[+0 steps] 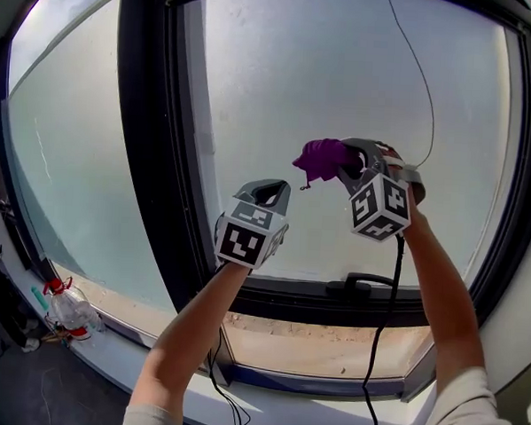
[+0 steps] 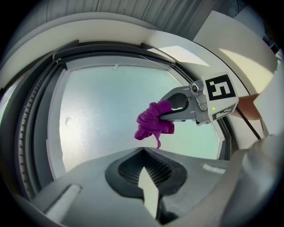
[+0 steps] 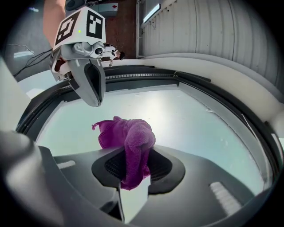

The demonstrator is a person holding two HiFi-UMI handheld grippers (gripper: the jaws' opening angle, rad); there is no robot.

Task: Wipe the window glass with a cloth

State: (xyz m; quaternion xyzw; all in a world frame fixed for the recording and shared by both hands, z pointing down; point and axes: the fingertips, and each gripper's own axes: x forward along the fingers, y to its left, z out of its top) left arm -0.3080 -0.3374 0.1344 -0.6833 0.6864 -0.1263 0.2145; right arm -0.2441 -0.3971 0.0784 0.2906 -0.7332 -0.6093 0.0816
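Nearest the camera, two bare forearms rise from the bottom edge of the head view, each carrying a grey two-jaw gripper with a black-and-white marker cube.

Left gripper (image 1: 268,192) – held lower and toward the centre of the view, beside the thick dark window frame (image 1: 149,157). In its own view the jaws are closed together with nothing between them. It stands apart from the cloth.

Right gripper (image 1: 344,160) – held higher and to the right. Its jaws are clenched on the crumpled purple microfibre cloth (image 3: 128,137); a fold runs down between the jaws and the bulk of the fabric bunches out beyond the tips. A thin black cable (image 1: 379,337) hangs from this gripper along the right forearm.

The purple cloth (image 1: 322,157) sits at the right gripper's tips, in front of the lower middle part of the pale frosted window glass (image 1: 326,68). The left gripper view shows the cloth (image 2: 151,124) carried sideways across the pane by the right gripper (image 2: 167,111). Whether the fabric actually touches the glass cannot be confirmed from any view.

Below the pane, a black window handle (image 1: 364,281) lies on the bottom frame member, with a sandy-coloured sill (image 1: 330,344) beneath it. At the lower left, well apart from both grippers, a clear plastic bottle with red fittings (image 1: 70,308) stands on the ledge.
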